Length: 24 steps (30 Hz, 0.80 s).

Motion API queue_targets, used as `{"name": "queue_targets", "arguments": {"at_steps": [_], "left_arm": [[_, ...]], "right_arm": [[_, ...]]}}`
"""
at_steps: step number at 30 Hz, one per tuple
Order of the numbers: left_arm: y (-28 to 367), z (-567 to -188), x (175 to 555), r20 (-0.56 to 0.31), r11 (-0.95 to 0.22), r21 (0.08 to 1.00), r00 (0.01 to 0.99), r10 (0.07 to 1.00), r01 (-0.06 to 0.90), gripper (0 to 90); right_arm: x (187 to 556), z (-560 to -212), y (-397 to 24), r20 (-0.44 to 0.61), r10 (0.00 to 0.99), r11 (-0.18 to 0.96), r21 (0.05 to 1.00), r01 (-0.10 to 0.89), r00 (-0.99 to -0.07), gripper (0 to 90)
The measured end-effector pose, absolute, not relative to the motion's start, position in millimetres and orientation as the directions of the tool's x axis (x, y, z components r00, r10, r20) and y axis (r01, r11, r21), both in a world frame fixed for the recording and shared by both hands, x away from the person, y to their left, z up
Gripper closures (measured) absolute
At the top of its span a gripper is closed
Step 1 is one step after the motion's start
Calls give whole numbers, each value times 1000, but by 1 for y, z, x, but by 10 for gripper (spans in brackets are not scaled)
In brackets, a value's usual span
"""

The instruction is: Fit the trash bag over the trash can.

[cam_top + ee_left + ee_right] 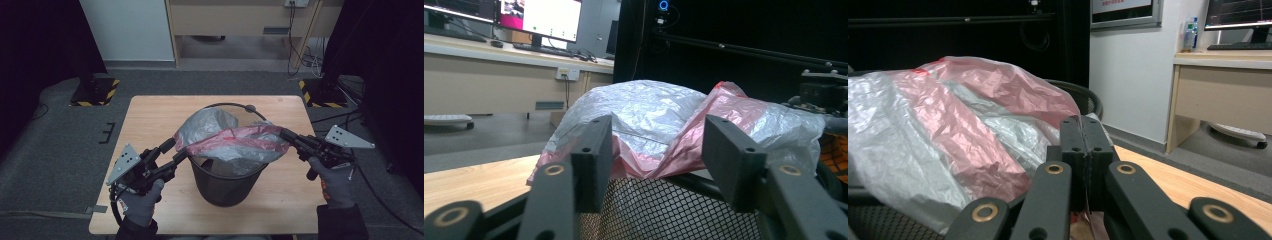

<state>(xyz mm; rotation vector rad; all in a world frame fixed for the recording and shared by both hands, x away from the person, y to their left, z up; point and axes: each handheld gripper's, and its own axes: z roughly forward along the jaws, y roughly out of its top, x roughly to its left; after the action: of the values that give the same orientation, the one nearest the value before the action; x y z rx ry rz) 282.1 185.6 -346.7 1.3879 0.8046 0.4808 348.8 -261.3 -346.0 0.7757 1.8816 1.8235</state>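
At about eight o'clock on the pale wooden surface [150, 125] we see the left gripper [176, 149], held in a grey-gloved hand [141, 202] with a grey three-cornered plate on top. Its two flat black jaws stand released, well apart, reaching toward the near left edge of the plastic bag [232, 142]. In the left gripper view those jaws frame the crinkled film, and we cannot tell whether either one touches it.

At the centre of the surface stands a round bin [225, 185] of black wire mesh, its walls tapering slightly downward and its thin rim forming a ring. The bag lies bunched across its mouth: thin, wrinkled, glossy film, partly silvery grey and partly translucent pink, with the pink band stretched from nine o'clock to three o'clock over the rim. The grey part billows up toward eleven o'clock. In the left gripper view the fine diamond mesh of the bin shows just beneath the film.

At about three o'clock the right gripper [286, 134] meets the bag's right edge, held by another grey-gloved hand [334, 182] with orange on the palm. In the right gripper view its jaws are clenched flat together, with a thin sliver of pink film pinched between them.
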Motion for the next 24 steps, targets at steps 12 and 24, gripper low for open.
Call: {"name": "queue_targets", "arguments": {"at_steps": [12,24], "left_arm": [[184,-353,278,-240,164,970,594,768,181,461],[184,-343,286,-329,260,944,668,668,205,413]], "right_arm": [[335,-350,-260,75,653,13,994,110,-754,900],[333,-348,-255,52,633,12,997,76,-772,900]]}}
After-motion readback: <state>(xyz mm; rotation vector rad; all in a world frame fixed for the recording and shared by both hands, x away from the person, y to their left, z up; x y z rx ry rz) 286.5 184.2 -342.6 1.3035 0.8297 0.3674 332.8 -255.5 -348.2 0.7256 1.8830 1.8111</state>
